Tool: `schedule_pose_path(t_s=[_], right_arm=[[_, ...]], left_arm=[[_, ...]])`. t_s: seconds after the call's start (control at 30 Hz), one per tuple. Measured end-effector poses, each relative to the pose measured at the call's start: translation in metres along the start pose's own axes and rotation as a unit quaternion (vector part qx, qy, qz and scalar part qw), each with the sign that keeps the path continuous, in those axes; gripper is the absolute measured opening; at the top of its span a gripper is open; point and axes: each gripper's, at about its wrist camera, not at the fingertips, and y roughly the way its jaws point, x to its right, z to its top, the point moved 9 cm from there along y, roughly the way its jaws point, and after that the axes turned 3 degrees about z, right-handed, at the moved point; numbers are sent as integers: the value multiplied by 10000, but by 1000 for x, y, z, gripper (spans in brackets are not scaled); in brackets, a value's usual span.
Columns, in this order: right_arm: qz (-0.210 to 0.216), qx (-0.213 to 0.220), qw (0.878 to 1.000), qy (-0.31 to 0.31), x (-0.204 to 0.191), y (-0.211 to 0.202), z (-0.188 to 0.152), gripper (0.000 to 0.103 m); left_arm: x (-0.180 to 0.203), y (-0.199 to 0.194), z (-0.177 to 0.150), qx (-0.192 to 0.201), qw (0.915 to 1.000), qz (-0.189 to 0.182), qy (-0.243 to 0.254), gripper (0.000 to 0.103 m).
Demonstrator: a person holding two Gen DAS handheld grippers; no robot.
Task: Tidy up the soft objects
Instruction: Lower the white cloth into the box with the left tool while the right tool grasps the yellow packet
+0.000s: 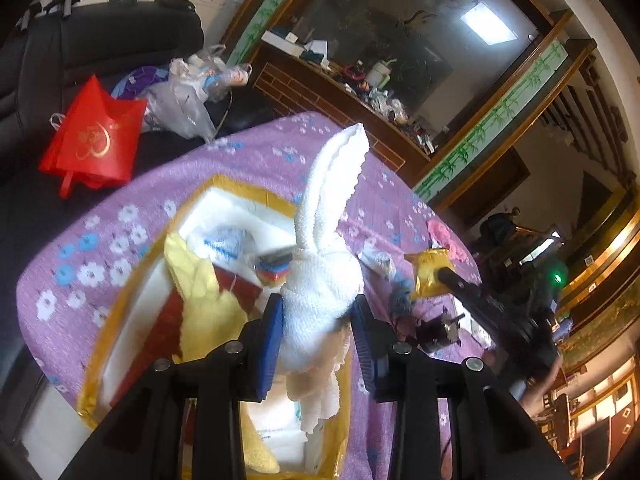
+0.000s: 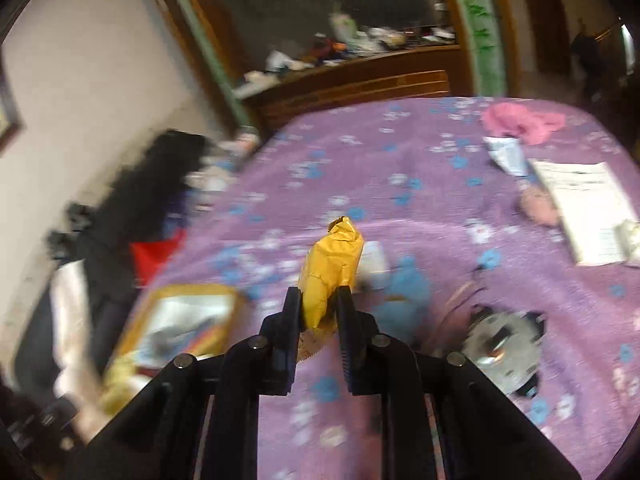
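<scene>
L gripper [image 1: 318, 312] clamping nubby white terry towel [image 1: 328, 216], long axis pointing up/away; R gripper [image 2: 319, 300] pinching crinkly yellow foil packet [image 2: 332, 268], tip pointing forward.

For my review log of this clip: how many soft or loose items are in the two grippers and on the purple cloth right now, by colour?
White: 1, the towel in the left gripper
Yellow: 2, the packet in the right gripper and the cloth in the box
Pink: 1, the fabric on the purple cloth
Total: 4
</scene>
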Motion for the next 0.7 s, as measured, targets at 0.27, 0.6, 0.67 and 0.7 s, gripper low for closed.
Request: schedule_pose_path(t_s=[0.27, 0.6, 0.67, 0.7], right_arm=[[1178, -226, 9926, -182, -84, 17, -14, 17], [1621, -1029, 9814, 0, -110, 94, -64, 17], [1591, -1150, 9805, -74, -112, 102, -72, 17], [1527, -1122, 9817, -167, -114, 105, -73, 17]], left_arm=[[-12, 7, 51, 165, 9980, 567, 235, 35], [-52, 93, 60, -774, 9912, 1014, 366, 36], [-62, 109, 51, -959, 9871, 1210, 420, 37], [-65, 114, 49, -960, 9871, 1220, 380, 40]])
